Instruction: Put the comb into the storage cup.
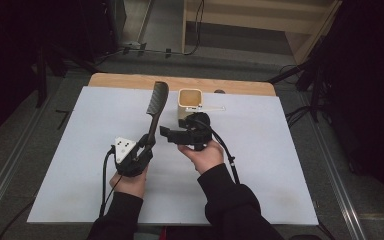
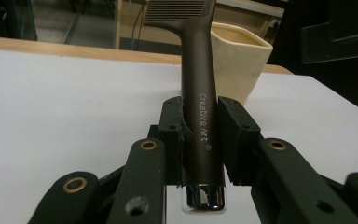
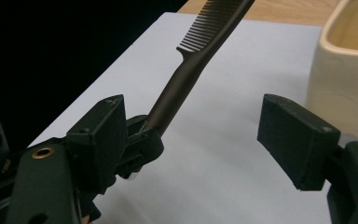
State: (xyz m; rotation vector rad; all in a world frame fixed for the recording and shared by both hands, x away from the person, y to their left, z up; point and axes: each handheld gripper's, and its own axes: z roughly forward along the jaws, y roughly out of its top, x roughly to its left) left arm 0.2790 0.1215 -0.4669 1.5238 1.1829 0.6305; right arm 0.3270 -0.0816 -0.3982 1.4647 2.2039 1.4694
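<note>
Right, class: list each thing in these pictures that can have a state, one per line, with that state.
Comb: held by its handle, raised off the table, teeth end pointing away.
Left gripper: shut on the comb handle.
Right gripper: open, nothing between its jaws.
Cup: upright on the table, a white stick across its rim.

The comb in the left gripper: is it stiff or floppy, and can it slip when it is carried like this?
The comb probably is stiff: its handle runs straight beyond the left gripper without sagging. It may slip or pivot, since the handle looks smooth and rounded and the fingers clamp it only near its chrome end. It looks thin, so likely light.
</note>
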